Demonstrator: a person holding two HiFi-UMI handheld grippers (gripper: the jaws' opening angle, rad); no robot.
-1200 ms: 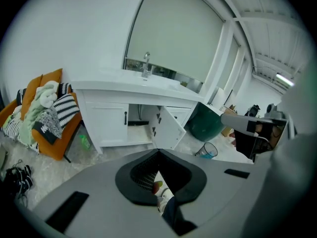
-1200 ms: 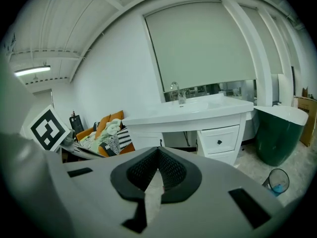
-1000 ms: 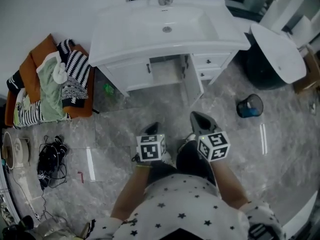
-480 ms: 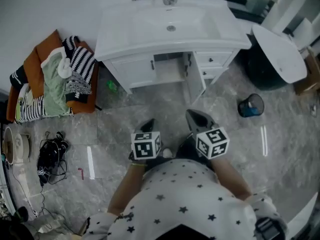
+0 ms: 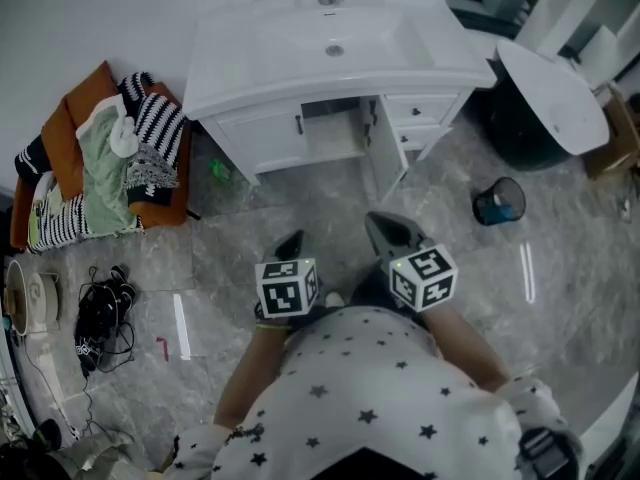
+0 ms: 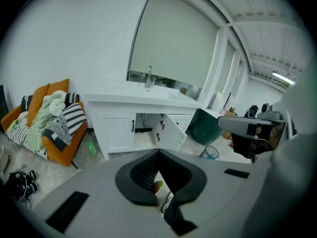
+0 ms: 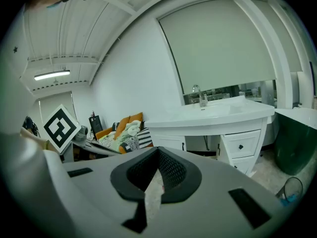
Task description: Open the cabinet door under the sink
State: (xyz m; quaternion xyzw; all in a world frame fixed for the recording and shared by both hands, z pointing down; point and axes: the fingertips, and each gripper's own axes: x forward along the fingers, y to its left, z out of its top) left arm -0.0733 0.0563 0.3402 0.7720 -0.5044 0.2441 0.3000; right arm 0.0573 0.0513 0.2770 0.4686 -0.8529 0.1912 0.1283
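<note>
The white vanity (image 5: 250,103) with its sink (image 5: 335,43) stands at the far side of the floor. Its right cabinet door (image 5: 385,163) hangs open toward me, showing the inside (image 5: 335,136); the left door (image 5: 262,140) is closed. In the left gripper view the open door (image 6: 169,133) stands well ahead of the jaws. My left gripper (image 5: 293,240) (image 6: 158,152) and right gripper (image 5: 380,226) (image 7: 158,150) are held close in front of my body, well short of the vanity. Both are shut with nothing between their jaws.
An orange seat heaped with clothes (image 5: 95,163) stands left of the vanity, with a green bottle (image 5: 217,173) on the floor beside it. Cables and shoes (image 5: 100,318) lie at the left. A small bin (image 5: 500,208) and a white round top (image 5: 555,98) stand at the right.
Both grippers have lifted a little, staying shut and empty. The cabinet door stays open as before.
</note>
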